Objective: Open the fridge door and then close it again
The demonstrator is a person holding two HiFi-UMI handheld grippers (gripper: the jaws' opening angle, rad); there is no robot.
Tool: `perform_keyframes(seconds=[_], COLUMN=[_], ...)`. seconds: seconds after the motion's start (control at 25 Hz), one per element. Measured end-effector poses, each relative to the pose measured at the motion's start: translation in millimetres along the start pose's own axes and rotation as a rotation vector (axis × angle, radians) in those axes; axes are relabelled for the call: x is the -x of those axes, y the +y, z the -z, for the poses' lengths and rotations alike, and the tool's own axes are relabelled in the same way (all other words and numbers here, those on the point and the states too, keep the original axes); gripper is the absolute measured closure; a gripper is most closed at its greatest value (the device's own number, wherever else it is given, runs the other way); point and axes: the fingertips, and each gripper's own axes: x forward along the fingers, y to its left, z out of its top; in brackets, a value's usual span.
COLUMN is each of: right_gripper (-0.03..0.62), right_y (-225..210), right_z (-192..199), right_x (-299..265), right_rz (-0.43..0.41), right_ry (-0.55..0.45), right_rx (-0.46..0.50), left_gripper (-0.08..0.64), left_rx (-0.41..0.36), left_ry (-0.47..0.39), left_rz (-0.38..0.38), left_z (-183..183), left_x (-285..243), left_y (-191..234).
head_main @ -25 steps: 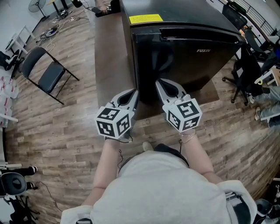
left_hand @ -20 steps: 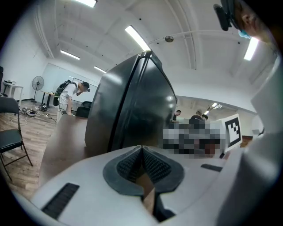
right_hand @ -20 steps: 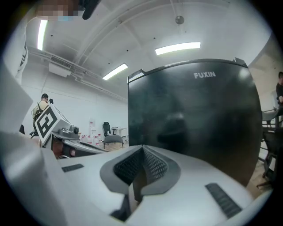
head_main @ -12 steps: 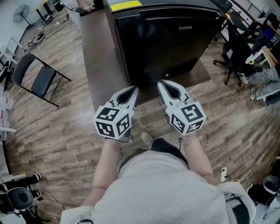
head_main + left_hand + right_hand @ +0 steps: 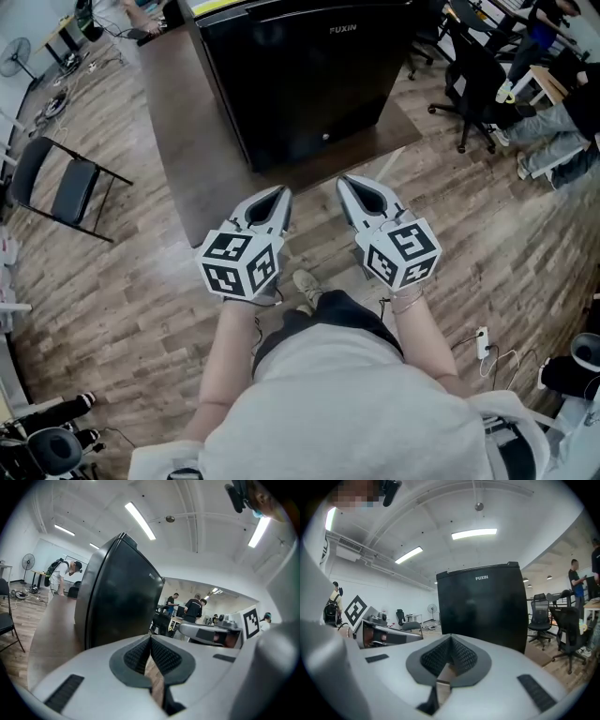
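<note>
A black fridge point(image 5: 300, 80) with its door closed stands on a brown mat point(image 5: 202, 178) at the top of the head view. It also fills the middle of the left gripper view as the fridge point(image 5: 117, 597) and of the right gripper view as the fridge point(image 5: 483, 606). My left gripper point(image 5: 278, 194) and right gripper point(image 5: 346, 181) are side by side over the wooden floor, a short way in front of the fridge and apart from it. Both are shut with nothing between their jaws.
A black folding chair point(image 5: 56, 187) stands at the left. Black office chairs point(image 5: 473, 75) and a seated person's legs point(image 5: 553, 127) are at the right. A power strip with cables point(image 5: 483, 342) lies on the floor at lower right. People stand in the room's background point(image 5: 192, 609).
In the head view the fridge has slid toward the top of the picture: I have backed away from it. Both grippers now hang over bare floor instead of the mat. The jaws stay shut.
</note>
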Motion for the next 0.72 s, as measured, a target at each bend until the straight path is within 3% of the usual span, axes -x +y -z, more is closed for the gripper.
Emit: perform_keyframes(seconds=[0.4, 0.72], right_gripper=[0.594, 0.594], right_y=[-2.2, 3.4], right_z=[11.9, 19.0], right_x=[37.7, 45.9], right_rz=[0.075, 0.083], right_ry=[0.045, 0.045], right_rx=[0.021, 0.010], left_gripper=[0.552, 0.552], left_rx=[0.005, 0.001], left_ry=[0.001, -0.010], left_rz=[0.007, -0.020], left_z=[14.1, 14.2], left_x=[-1.3, 7.9], left_y=[-44.2, -43.1])
